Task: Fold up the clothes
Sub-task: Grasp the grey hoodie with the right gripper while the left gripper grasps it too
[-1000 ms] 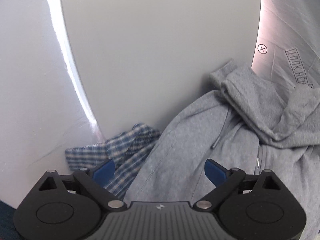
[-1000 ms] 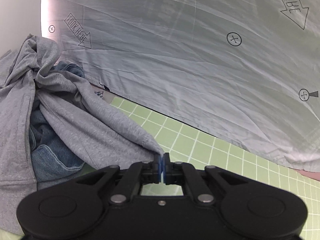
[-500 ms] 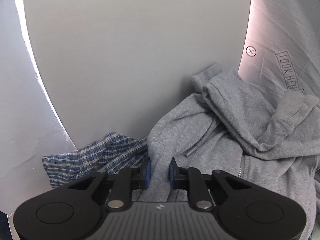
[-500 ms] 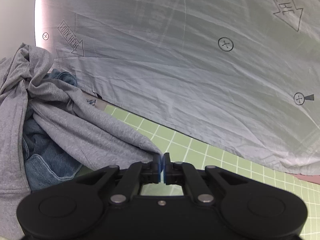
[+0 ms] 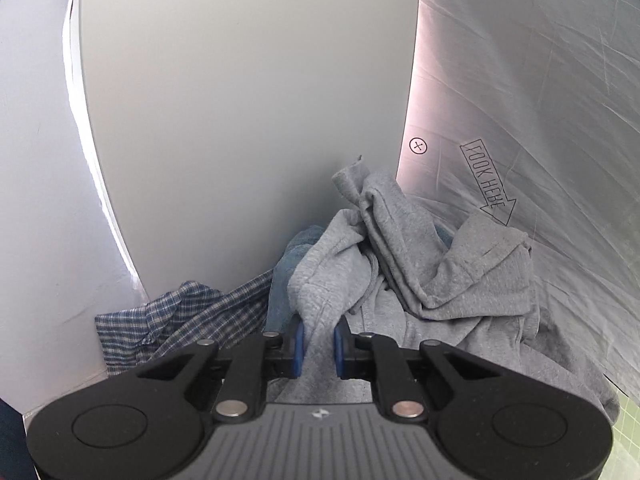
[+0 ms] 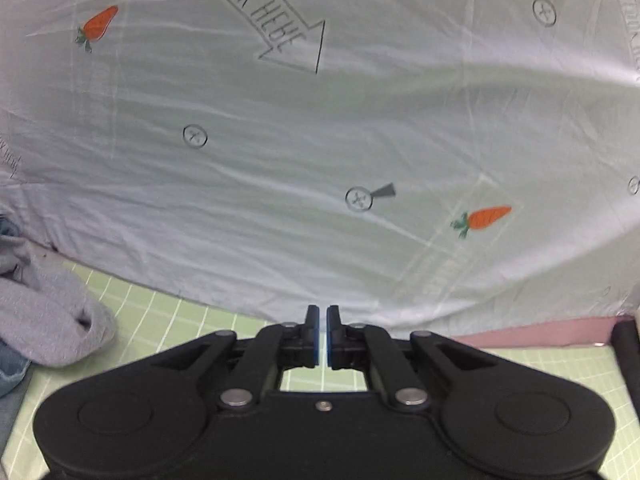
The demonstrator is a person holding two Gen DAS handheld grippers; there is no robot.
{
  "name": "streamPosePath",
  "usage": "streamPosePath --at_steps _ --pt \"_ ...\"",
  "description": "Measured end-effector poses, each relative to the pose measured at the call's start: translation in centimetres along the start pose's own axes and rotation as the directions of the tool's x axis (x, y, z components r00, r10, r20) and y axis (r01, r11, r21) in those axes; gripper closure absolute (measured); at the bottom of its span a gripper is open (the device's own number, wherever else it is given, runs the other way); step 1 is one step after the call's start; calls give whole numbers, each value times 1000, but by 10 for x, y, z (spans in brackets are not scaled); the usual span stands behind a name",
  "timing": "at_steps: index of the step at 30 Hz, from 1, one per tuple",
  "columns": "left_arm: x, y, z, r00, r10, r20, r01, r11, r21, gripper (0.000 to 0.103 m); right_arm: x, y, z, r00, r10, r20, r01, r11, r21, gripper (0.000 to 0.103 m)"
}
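A crumpled grey hoodie (image 5: 440, 272) lies heaped in the corner where a pale wall meets a hanging printed sheet. My left gripper (image 5: 319, 332) has a raised fold of the hoodie between its blue pads, which press on it as the jaws close further. In the right wrist view the hoodie (image 6: 48, 320) sits slumped at the far left on the green grid mat (image 6: 180, 320). My right gripper (image 6: 321, 320) is well to its right; its jaws are opening, with a narrow gap and nothing between them.
A blue plaid shirt (image 5: 180, 320) and blue jeans (image 5: 284, 276) lie under and beside the hoodie. A white sheet (image 6: 320, 140) printed with carrots and arrows hangs behind the mat. A pink strip (image 6: 540, 332) and a dark object (image 6: 628, 344) are at the right.
My left gripper closed on a fold of the hoodie and raised it. My right gripper let go of the hoodie's edge and swung right, away from the pile.
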State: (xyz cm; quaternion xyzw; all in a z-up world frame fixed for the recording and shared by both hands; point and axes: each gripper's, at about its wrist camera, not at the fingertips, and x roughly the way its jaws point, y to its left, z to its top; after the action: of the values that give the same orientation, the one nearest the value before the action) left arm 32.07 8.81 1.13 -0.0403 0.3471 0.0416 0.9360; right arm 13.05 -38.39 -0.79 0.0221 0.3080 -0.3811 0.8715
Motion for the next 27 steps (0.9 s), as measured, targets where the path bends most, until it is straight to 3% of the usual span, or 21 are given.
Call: streamPosePath --at_steps 1,3,5,7,10,16,18,21,23,24,25,27 --pt "-3 -1 -2 1000 -12 -1 12 1000 3 89 -1 3 -6 1000 13 -12 -13 1000 -15 69" --pt "-5 -4 -4 1000 -23 -5 23 1000 12 89 -1 18 -15 997 64 -34 -65 997 -47 54" --pt "-5 -11 -5 1000 -21 -9 21 999 29 89 3 37 -21 990 130 -58 -133 990 -50 45" --pt "-5 -14 -7 1000 -18 -10 19 999 47 89 11 55 -23 977 198 -83 -201 979 -32 18" --pt "5 -8 -8 1000 8 -24 -7 999 50 88 30 86 -18 951 290 -104 -293 956 -8 6" --pt "29 2 -9 998 -21 -54 21 1000 -4 80 74 145 -4 901 403 -163 -408 913 3 3" --pt "37 2 -10 998 -28 -62 28 1000 2 72 92 161 -4 888 416 -198 -419 908 28 3" --pt "47 1 -12 997 -32 -72 32 999 -5 72 113 179 -7 860 444 -254 -440 895 76 6" --pt "50 -2 -12 997 -27 -70 27 1000 -3 81 121 184 -10 828 485 -282 -467 874 131 28" --pt "50 -3 -11 997 -26 -69 26 1000 -1 85 123 185 -12 809 513 -288 -485 858 165 57" --pt "48 -3 -10 998 -23 -64 23 1000 -1 86 123 185 -12 807 514 -292 -485 858 169 73" --pt "41 -5 -8 999 -13 -50 13 1000 1 88 115 184 -12 819 513 -257 -500 858 119 88"
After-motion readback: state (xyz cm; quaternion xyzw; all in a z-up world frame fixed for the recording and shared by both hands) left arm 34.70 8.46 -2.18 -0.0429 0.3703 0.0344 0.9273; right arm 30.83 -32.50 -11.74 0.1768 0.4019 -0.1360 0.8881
